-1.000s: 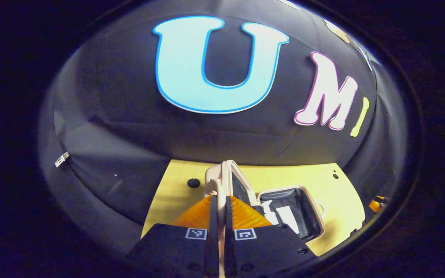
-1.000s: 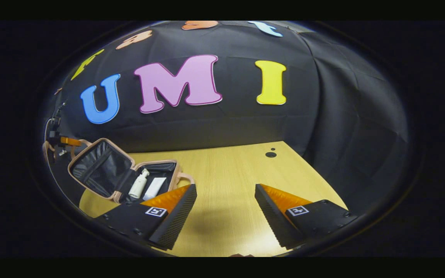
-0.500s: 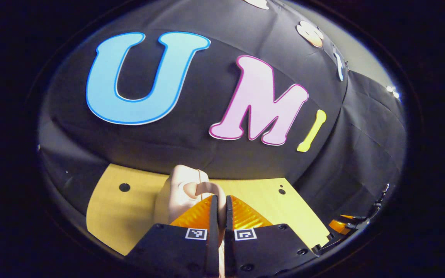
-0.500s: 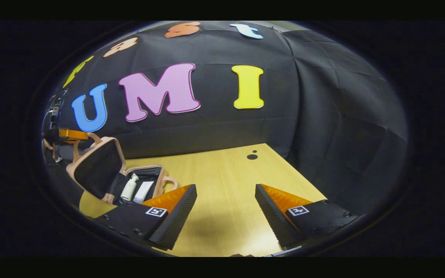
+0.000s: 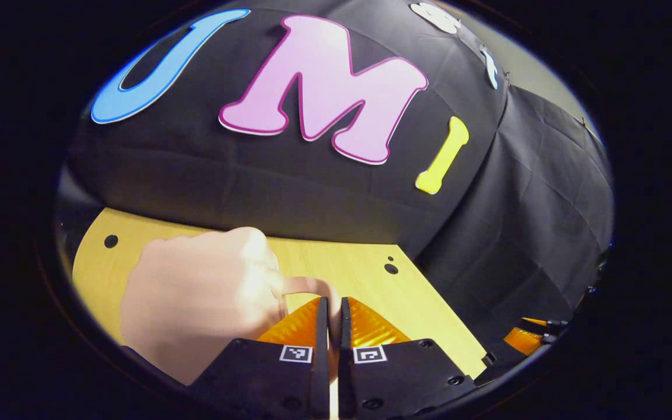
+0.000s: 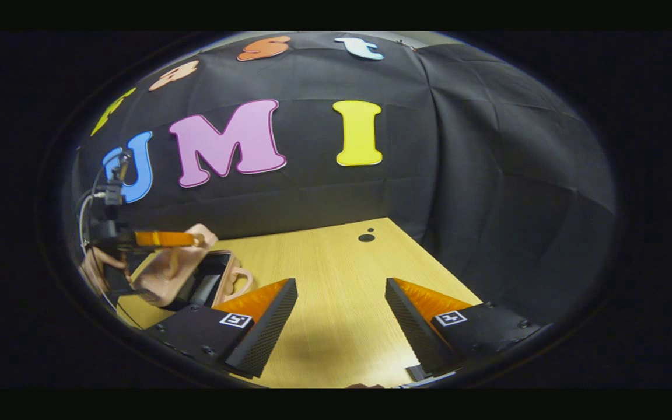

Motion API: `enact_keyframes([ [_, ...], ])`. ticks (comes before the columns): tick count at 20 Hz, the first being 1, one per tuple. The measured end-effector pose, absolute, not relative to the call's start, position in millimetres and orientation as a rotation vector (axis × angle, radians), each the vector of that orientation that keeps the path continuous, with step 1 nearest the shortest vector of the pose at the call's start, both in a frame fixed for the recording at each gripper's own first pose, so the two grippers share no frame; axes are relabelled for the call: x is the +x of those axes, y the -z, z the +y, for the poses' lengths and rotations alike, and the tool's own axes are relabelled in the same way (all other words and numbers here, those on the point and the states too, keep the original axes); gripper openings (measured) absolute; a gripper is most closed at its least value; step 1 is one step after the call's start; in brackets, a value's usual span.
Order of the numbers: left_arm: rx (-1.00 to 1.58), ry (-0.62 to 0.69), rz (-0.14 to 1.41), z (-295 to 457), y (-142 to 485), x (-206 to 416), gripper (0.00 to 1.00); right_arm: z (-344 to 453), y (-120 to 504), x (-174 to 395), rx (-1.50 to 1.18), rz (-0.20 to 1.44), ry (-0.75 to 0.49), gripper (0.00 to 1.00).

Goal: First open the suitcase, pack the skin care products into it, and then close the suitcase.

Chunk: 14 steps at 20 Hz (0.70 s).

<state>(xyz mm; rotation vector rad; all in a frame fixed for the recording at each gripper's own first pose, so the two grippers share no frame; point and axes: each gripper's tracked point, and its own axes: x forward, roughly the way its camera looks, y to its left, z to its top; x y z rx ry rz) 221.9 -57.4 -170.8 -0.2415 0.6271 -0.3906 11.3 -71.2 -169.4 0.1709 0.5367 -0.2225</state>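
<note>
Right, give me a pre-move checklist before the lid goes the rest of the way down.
1. Left gripper shut on the lid handle: ok, fingers pinch the loop.
2. Suitcase lid partly lowered over the base, a gap left: ok, closing under way.
3. Skin care products fully inside the base: cannot tell, the lid hides most of the interior.
4. Right gripper open, holding nothing, apart from the suitcase: ok.
5. Table beside the suitcase free of stray products: ok where visible.
</note>
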Motion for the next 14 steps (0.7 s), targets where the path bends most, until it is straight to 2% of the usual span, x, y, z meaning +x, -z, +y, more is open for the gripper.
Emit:
enact_keyframes([
  [3, -0.273, 0.337, 0.691, -74.6, 223.0, 217.5, 0.11, -78.1, 169.6, 10.2, 0.155, 0.535, 0.211, 0.97],
  [5, -0.337, 0.297, 0.693, -82.5, 232.8, 212.1, 0.14, -82.3, 167.4, 11.2, 0.151, 0.534, 0.203, 0.97],
  [7, -0.388, 0.266, 0.622, -78.0, 213.6, 214.6, 0.18, -87.3, 159.9, 14.5, 0.157, 0.515, 0.199, 0.97],
  [9, -0.438, 0.302, 0.506, -74.1, 169.6, 203.7, 0.20, -90.2, 153.3, 17.8, 0.158, 0.496, 0.198, 0.97],
  [10, -0.429, 0.321, 0.444, -72.6, 144.4, 199.3, 0.14, -89.4, 149.6, 18.1, 0.163, 0.489, 0.197, 0.97],
  [11, -0.409, 0.333, 0.393, -67.6, 120.0, 193.7, 0.48, -86.9, 144.7, 18.9, 0.172, 0.480, 0.196, 0.97],
  [13, -0.354, 0.340, 0.336, -55.1, 79.5, 180.5, 0.71, -79.7, 135.7, 18.0, 0.190, 0.462, 0.191, 0.98],
  [14, -0.322, 0.325, 0.305, -46.1, 59.0, 171.7, 0.77, -74.7, 129.9, 17.6, 0.195, 0.453, 0.187, 0.98],
])
